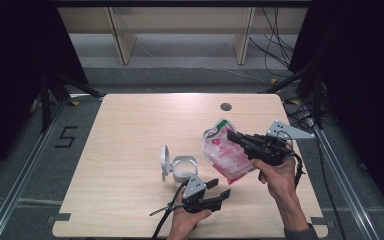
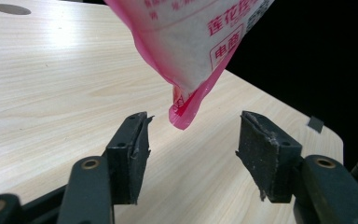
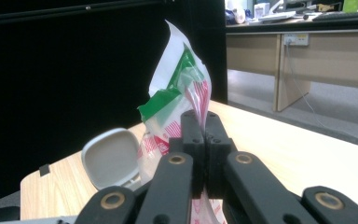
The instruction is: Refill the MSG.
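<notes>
A pink and white plastic bag point(image 1: 226, 151) with red print and a green-and-white top hangs above the table, held up at its upper part by my right gripper point(image 1: 232, 135), which is shut on the bag point(image 3: 193, 100). The bag's lower corner point(image 2: 182, 116) dangles just beyond my left gripper point(image 2: 192, 140), whose jaws stand wide open with nothing between them. That left gripper point(image 1: 219, 188) sits low near the table's front edge, below and left of the bag. A white container point(image 1: 184, 168) with its lid point(image 1: 164, 160) hinged open stands on the table left of the bag.
The light wooden table point(image 1: 130, 140) has a round grommet hole point(image 1: 225, 106) near its far edge. Black curtains flank both sides. Cables and a tripod leg lie on the floor at the right. The container's open lid point(image 3: 111, 158) stands beyond the right gripper.
</notes>
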Demonstrator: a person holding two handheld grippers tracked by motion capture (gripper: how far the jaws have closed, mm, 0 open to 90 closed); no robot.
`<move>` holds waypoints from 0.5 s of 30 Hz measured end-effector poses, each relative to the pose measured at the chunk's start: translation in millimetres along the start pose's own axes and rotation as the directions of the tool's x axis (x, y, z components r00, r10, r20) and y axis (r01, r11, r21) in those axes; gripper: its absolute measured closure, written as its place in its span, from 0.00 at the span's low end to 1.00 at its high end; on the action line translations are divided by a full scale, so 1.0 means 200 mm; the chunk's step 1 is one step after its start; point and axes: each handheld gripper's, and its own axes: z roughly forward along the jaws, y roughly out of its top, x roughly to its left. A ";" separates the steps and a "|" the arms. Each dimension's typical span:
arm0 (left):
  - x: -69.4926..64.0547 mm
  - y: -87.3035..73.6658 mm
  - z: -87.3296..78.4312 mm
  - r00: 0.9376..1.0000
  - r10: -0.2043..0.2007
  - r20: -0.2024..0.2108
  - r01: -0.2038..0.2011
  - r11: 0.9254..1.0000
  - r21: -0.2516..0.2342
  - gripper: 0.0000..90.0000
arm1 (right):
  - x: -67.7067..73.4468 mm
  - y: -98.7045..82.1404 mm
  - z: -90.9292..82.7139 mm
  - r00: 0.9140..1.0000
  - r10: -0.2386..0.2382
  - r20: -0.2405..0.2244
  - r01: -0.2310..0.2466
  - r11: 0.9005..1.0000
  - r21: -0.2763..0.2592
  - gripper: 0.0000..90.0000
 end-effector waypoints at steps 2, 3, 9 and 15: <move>0.00 0.00 -0.02 1.000 0.012 0.001 -0.012 1.000 0.017 0.45 | -0.02 -0.01 0.00 1.000 -0.006 0.001 0.006 1.000 -0.005 1.00; 0.00 0.00 -0.03 1.000 0.014 0.003 -0.014 1.000 0.014 0.44 | -0.02 -0.02 0.00 1.000 0.006 -0.001 -0.006 1.000 0.001 1.00; 0.02 0.00 -0.14 0.997 0.076 -0.001 -0.076 0.997 0.011 0.44 | -0.03 -0.06 0.00 1.000 0.021 0.004 -0.022 1.000 0.020 1.00; -0.01 0.03 -0.25 0.995 0.095 -0.004 -0.095 0.995 0.000 0.44 | -0.07 -0.11 0.00 0.999 0.039 0.010 -0.040 0.999 0.010 1.00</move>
